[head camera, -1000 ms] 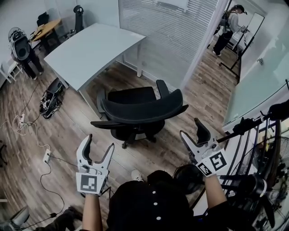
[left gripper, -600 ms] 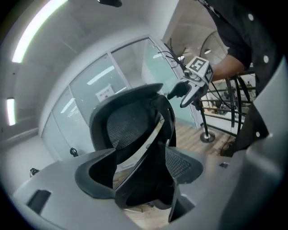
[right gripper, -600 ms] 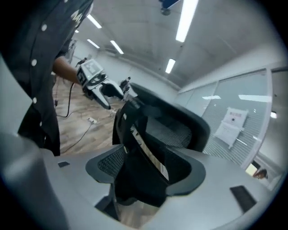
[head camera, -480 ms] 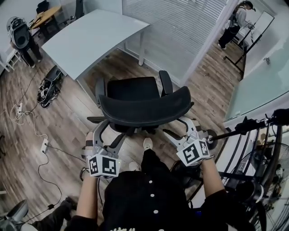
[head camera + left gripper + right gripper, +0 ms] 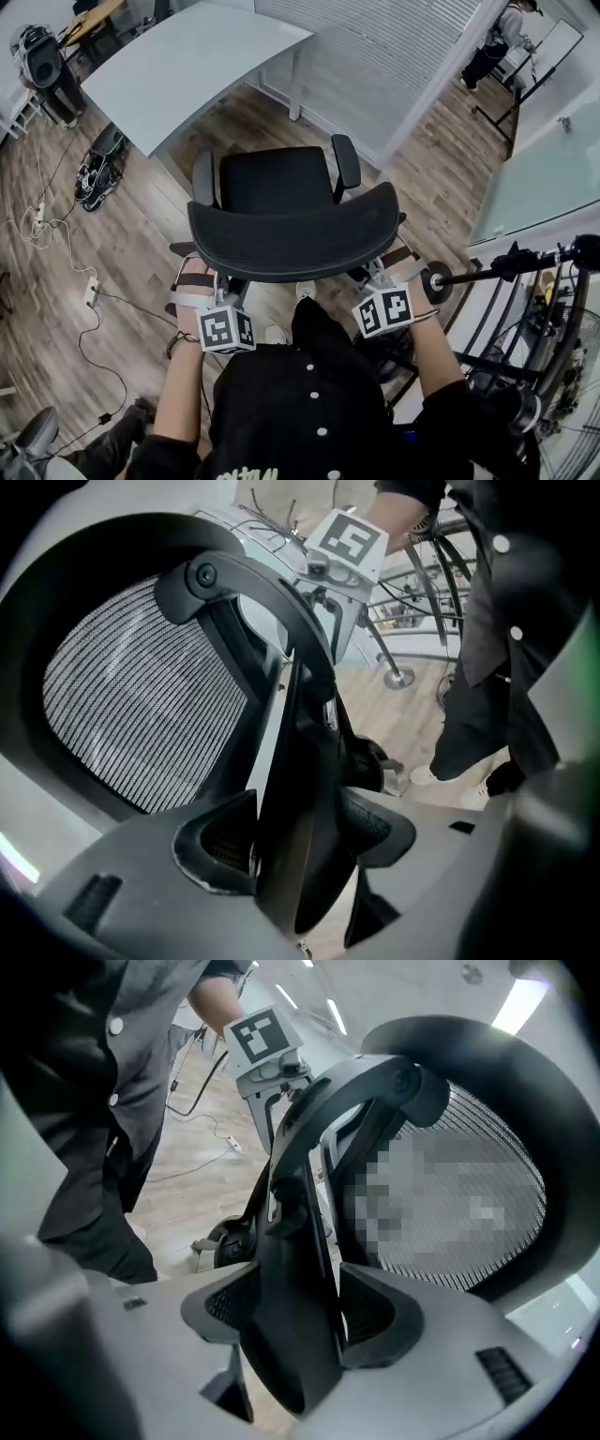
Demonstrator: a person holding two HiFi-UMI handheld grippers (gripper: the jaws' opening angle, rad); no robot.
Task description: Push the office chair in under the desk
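2 grippers in use, both applied to the rear of the office chair (image 5: 291,230).

Left gripper (image 5: 298,834): clamped on a black support bar (image 5: 305,742) behind the mesh backrest (image 5: 141,705). Bar pinched between both pads (image 5: 220,846). Jaws just now closing, with that bar between them.

Right gripper (image 5: 298,1312): likewise gripping the matching bar (image 5: 291,1232) at the backrest's other side, 1 pad against each face.

From the head view: fingertips of both grippers tucked under the backrest's lower edge. Left marker cube (image 5: 226,330) and right marker cube (image 5: 383,310) just behind that edge, 1 at each side.

Chair position: upright on the wood floor (image 5: 122,244), directly ahead of the operator (image 5: 300,403). Seat (image 5: 272,178) and both armrests turned toward the desk (image 5: 178,70). Not yet under the desk. Seat front near the desk's curved near edge, apart from it.

Desk: white top on white legs (image 5: 298,94), beside a slatted partition (image 5: 375,56).

Also noted:
- cables and a power strip (image 5: 91,292) on the floor at the left
- a black bag (image 5: 98,173) on the floor by the desk's left end
- a second person (image 5: 497,52) beyond the partition, top right
- metal racking (image 5: 553,337) at the right edge
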